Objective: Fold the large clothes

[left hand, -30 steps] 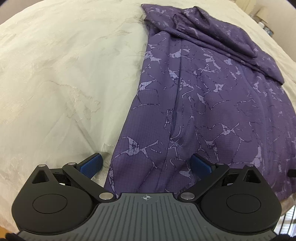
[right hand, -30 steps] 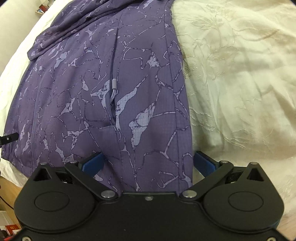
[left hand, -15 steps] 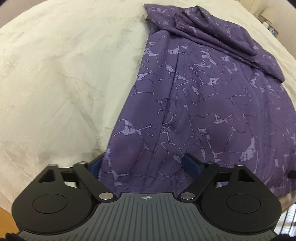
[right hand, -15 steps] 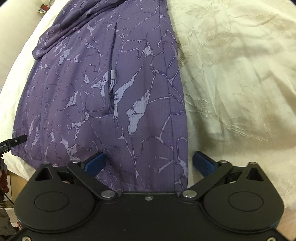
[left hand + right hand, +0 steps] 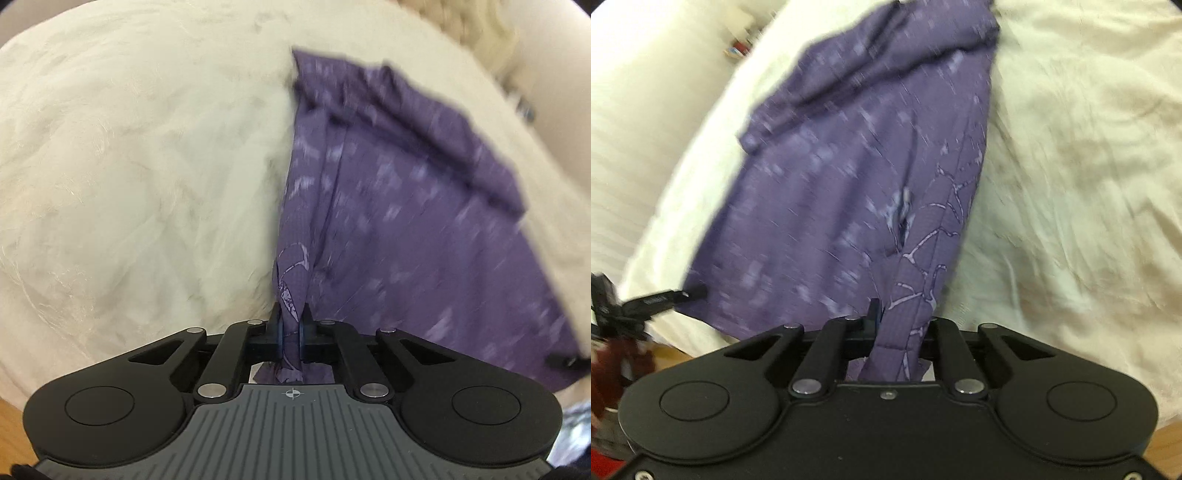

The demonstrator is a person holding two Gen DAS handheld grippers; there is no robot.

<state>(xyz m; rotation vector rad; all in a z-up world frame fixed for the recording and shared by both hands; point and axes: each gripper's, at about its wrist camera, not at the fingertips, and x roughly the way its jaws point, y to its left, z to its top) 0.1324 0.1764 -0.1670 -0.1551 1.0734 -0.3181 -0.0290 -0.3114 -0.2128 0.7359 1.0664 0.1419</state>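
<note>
A large purple garment [image 5: 399, 206] with a pale cracked pattern lies on a cream bedspread [image 5: 140, 177]; it also shows in the right wrist view [image 5: 849, 177]. My left gripper [image 5: 291, 328] is shut on the garment's near left corner, the cloth bunched between the blue pads. My right gripper [image 5: 897, 325] is shut on the near right corner, with the hem pinched and hanging through the jaws. Both corners are lifted off the bed. The views are motion-blurred.
The cream bedspread [image 5: 1071, 166] spreads wide to either side of the garment. The bed's near edge and wooden floor [image 5: 1167, 446] show low in the views. The tip of the other gripper [image 5: 665, 295] shows at the left of the right wrist view.
Both grippers were open around the garment's near hem; now both have shut on its corners and pulled the cloth up and back, dragging the garment toward the bed's near edge.
</note>
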